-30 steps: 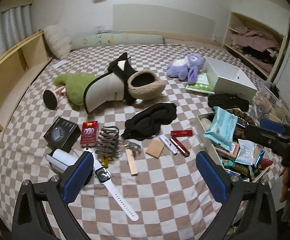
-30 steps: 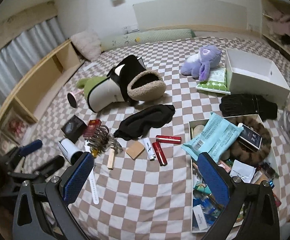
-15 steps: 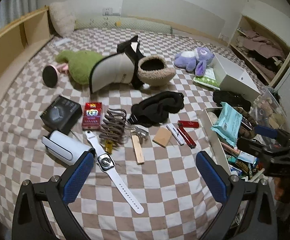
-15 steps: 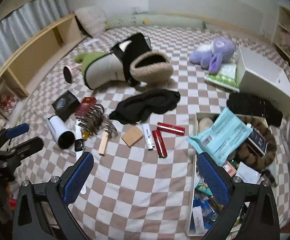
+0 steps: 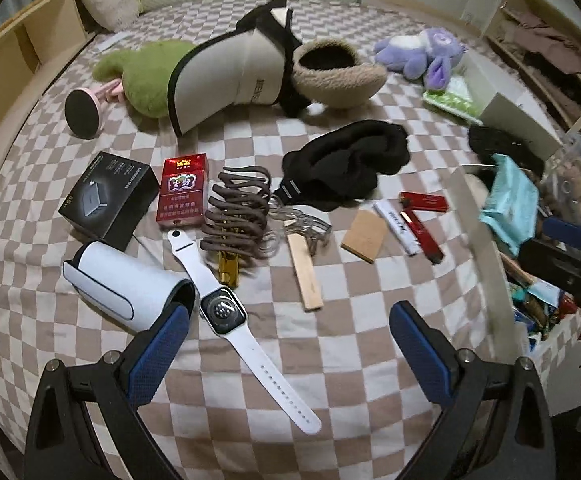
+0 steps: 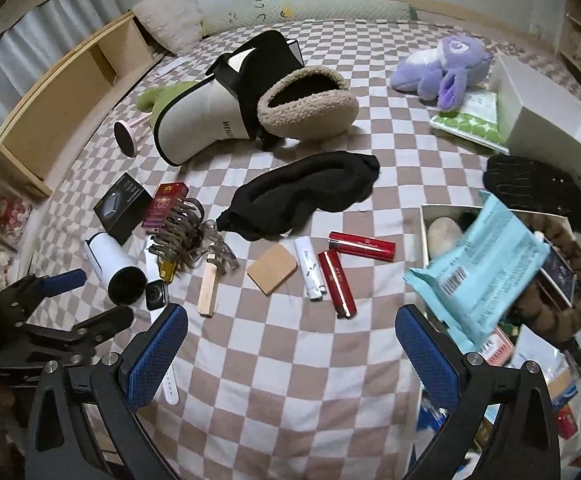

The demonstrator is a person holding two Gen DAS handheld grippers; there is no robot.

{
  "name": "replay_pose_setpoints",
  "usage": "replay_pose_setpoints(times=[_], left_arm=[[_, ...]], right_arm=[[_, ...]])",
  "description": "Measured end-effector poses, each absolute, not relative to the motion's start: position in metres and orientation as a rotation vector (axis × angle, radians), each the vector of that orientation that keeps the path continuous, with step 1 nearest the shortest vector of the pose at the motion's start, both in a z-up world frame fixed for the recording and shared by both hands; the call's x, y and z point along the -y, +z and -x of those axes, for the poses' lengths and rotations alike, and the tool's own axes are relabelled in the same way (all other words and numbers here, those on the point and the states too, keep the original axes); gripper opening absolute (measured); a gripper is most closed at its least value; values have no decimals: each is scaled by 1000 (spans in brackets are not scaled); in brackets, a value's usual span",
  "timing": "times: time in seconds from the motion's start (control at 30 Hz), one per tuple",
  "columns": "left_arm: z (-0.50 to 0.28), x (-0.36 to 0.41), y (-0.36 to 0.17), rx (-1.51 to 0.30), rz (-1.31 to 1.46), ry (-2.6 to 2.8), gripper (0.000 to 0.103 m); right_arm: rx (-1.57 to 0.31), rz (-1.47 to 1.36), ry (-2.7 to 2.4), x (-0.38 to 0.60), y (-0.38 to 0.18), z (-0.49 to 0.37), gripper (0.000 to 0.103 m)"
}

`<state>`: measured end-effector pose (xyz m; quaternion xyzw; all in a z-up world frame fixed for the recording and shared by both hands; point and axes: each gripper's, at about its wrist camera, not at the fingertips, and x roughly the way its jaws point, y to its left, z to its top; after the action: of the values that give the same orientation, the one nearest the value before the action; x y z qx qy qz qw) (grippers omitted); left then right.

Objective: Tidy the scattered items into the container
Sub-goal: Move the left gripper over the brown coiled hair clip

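Small items lie scattered on a checkered bedspread: a white smartwatch [image 5: 222, 312], a white cylinder [image 5: 126, 284], a black box [image 5: 108, 198], a red pack [image 5: 182, 188], brown hair claws [image 5: 238, 212], a wooden stick [image 5: 305, 272], a tan card [image 5: 364, 236], a white tube [image 5: 398, 228], red lighters [image 6: 338, 276] and a black cloth [image 6: 302, 192]. The container [image 6: 424, 232], a white box at the right, holds a teal packet [image 6: 486, 276] and several other things. My left gripper [image 5: 288, 350] hovers open just above the watch. My right gripper [image 6: 290, 346] is open beside the container.
A white boot [image 5: 226, 76], a fuzzy tan slipper [image 5: 338, 72], a green plush [image 5: 138, 76], a purple plush [image 6: 446, 68], a pink stand [image 5: 86, 108], black gloves [image 6: 538, 188] and a second white box [image 6: 546, 120] lie farther back. Wooden shelving [image 6: 58, 100] borders the bed's left side.
Both grippers have dropped lower and moved forward over the bed, so the scattered items appear larger. Nothing has been picked up; both stay open.
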<state>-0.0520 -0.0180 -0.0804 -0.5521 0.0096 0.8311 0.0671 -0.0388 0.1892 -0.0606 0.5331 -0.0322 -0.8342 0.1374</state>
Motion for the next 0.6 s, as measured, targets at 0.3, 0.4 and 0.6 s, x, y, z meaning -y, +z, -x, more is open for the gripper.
replay_pose_setpoints(times=[0.3, 0.4, 0.6], left_arm=[[97, 25, -110, -53, 1742, 2513, 100], [111, 27, -118, -33, 1770, 2512, 91], [138, 30, -136, -21, 1836, 2495, 88]], right_arm=[[176, -1625, -2346, -188, -83, 63, 103], [179, -1638, -2336, -187, -87, 69, 103], [182, -1666, -2301, -187, -97, 80, 103]])
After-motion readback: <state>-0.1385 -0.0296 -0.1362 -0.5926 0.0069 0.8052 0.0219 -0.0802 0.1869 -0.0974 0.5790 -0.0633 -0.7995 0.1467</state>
